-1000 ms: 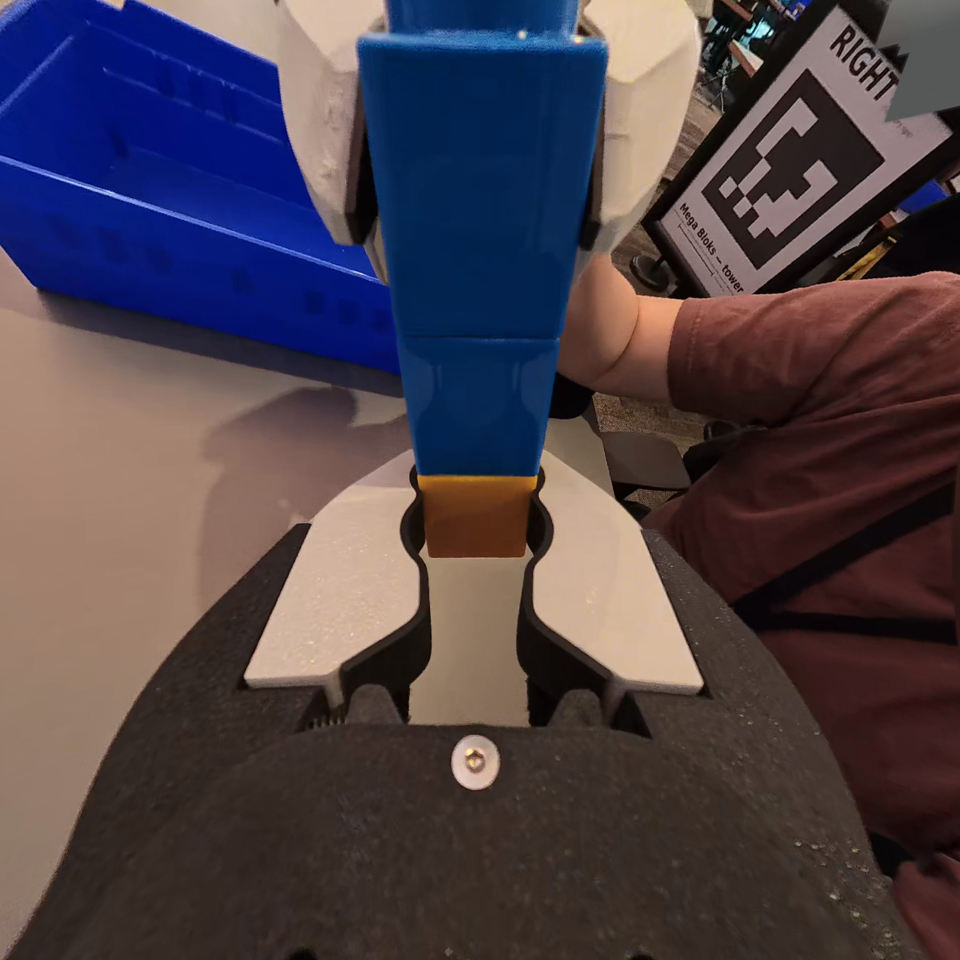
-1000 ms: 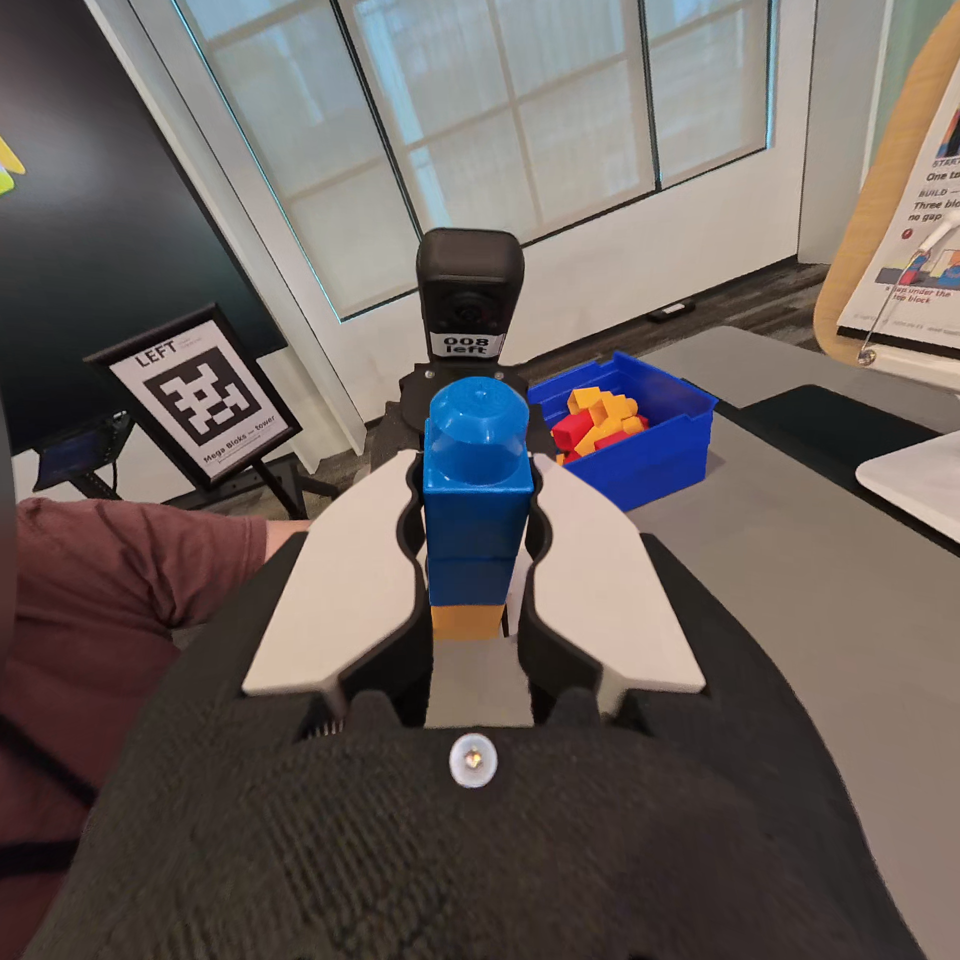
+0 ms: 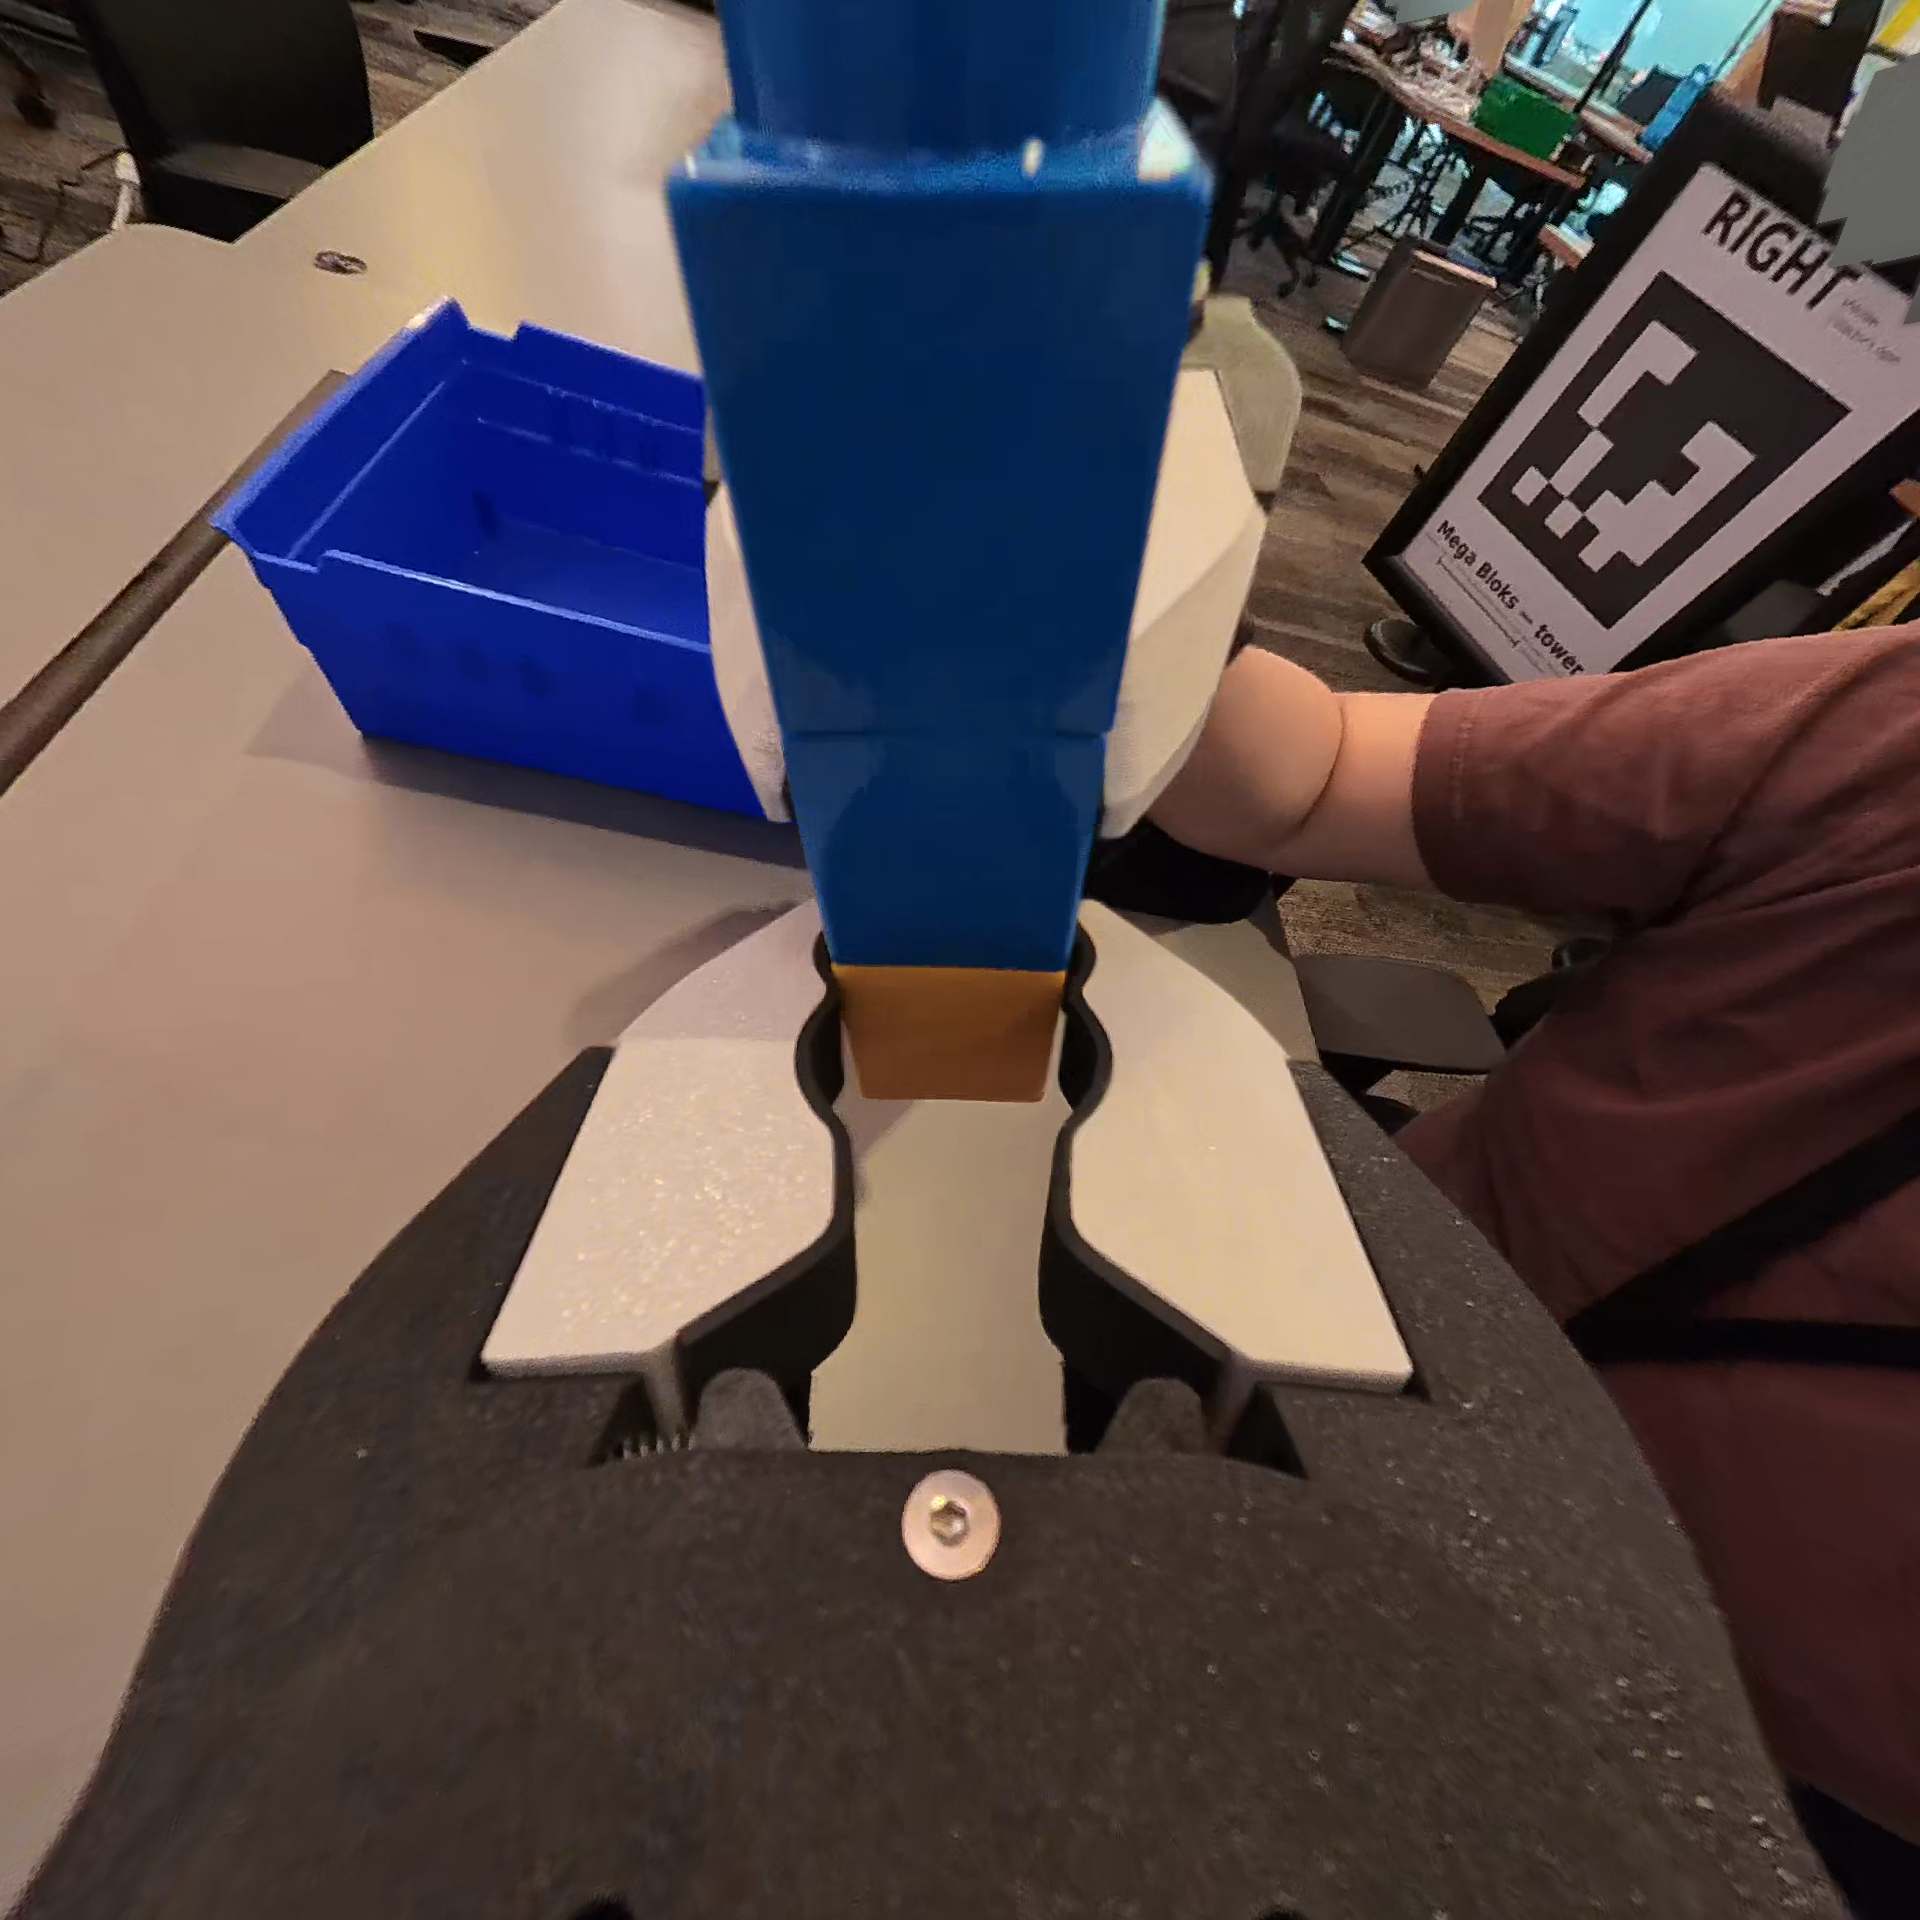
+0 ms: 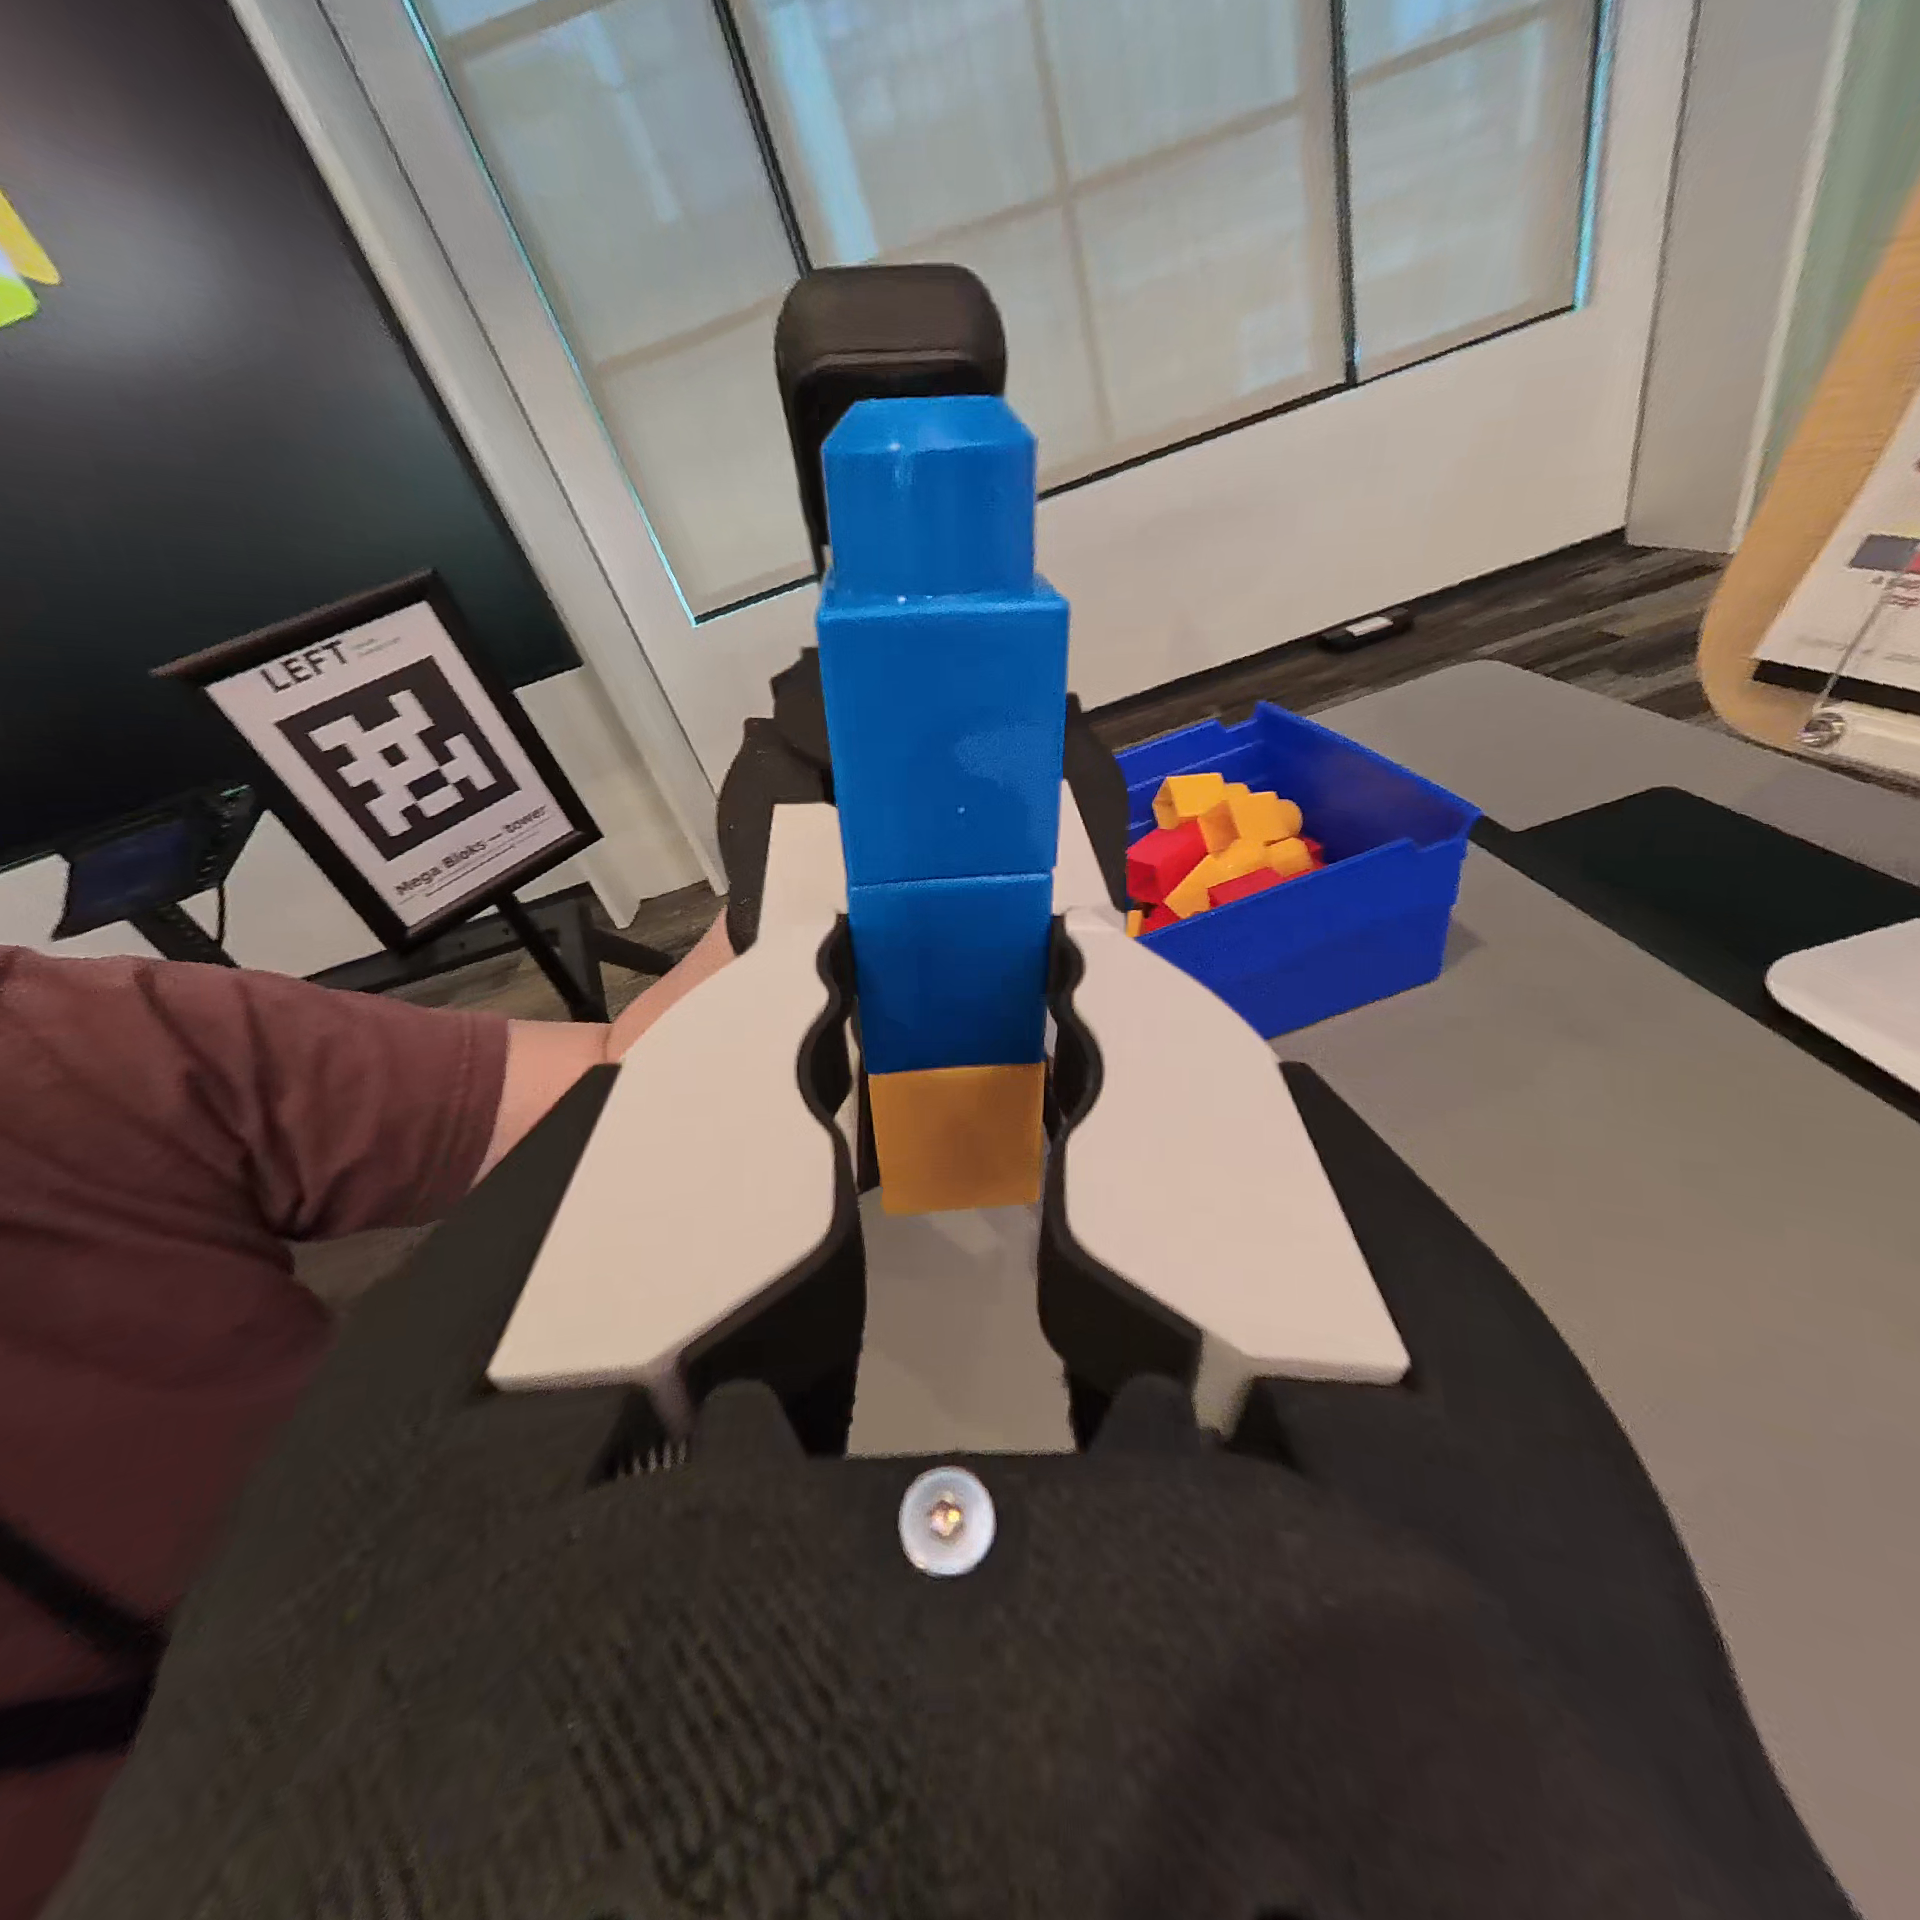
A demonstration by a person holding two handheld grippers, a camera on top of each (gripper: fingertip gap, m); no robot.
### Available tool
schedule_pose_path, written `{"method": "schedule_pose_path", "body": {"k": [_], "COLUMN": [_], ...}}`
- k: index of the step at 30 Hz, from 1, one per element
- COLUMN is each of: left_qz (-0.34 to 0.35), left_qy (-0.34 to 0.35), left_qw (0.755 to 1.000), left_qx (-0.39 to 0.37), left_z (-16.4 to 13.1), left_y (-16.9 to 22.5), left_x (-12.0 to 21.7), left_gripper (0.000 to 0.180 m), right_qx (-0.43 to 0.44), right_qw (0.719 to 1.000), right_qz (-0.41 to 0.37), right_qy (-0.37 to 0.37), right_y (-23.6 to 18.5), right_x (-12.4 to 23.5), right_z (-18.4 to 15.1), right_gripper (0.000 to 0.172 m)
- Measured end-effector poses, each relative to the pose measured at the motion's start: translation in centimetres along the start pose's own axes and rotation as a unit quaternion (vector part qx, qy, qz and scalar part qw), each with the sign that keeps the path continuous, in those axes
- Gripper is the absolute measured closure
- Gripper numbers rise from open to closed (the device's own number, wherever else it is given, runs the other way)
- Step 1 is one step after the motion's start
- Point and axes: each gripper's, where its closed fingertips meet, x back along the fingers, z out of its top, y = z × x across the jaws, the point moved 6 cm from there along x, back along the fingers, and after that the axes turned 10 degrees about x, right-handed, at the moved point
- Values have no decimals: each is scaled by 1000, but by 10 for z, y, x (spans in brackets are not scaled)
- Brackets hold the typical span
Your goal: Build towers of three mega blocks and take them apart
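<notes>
Pinching 3-block tower [image 3: 940,582] both sides | L gripper [image 3: 951,1013] pads on orange base block [image 3: 948,1034] | R gripper [image 4: 951,997] pads on middle blue block [image 4: 951,971] | tower runs 12 o'clock from the fingers, off table [image 3: 208,935].

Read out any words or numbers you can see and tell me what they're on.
Framed marker sign: printed words, which I won't quote.
Second framed marker sign: printed words, likewise not quoted.
Poster: too blurred to read.
Tower: no writing seen.
</notes>
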Motion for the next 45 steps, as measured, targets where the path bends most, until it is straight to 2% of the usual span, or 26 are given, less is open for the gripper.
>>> {"method": "schedule_pose_path", "body": {"k": [3, 5, 6, 8, 11, 13, 16, 20, 25, 30, 35, 39, 45], "left_qz": [11, 42, 60, 86, 95, 98, 101, 106, 103, 99, 94, 95, 95], "left_qy": [35, 62, 80, 112, 152, 169, 178, 176, 174, 163, 150, 142, 135], "left_qw": [999, 997, 995, 989, 983, 980, 978, 977, 977, 979, 982, 983, 984], "left_qx": [-1, -18, -27, -40, -49, -49, -48, -53, -63, -70, -72, -72, -69], "left_z": [7, 12, 16, 22, 30, 32, 33, 33, 33, 32, 30, 29, 28], "left_y": [-2, -4, -4, -2, 5, 8, 8, 10, 17, 21, 24, 24, 23], "left_x": [6, 13, 18, 29, 44, 51, 58, 63, 66, 64, 59, 58, 55], "left_gripper": [120, 107, 99, 94, 91, 93, 94, 97, 100, 101, 103, 103, 104], "right_qx": [11, 28, 45, 84, 113, 101, 66, -22, -9, -23, -6, 5, 5], "right_qw": [1000, 999, 998, 990, 965, 945, 922, 926, 902, 899, 906, 898, 897], "right_qz": [-12, -28, -49, -116, -225, -296, -379, -374, -412, -414, -396, -398, -396], "right_qy": [14, 15, 14, 10, 77, 96, 41, -48, -131, -144, -151, -188, -196], "right_y": [1, 2, 5, 14, 33, 55, 104, 159, 183, 189, 188, 190, 190], "right_x": [7, 25, 39, 77, 149, 191, 225, 224, 216, 214, 204, 199, 195], "right_z": [7, 20, 29, 45, 66, 60, 17, -64, -110, -129, -131, -137, -140], "right_gripper": [136, 136, 136, 136, 136, 136, 136, 136, 136, 136, 136, 136, 136]}}
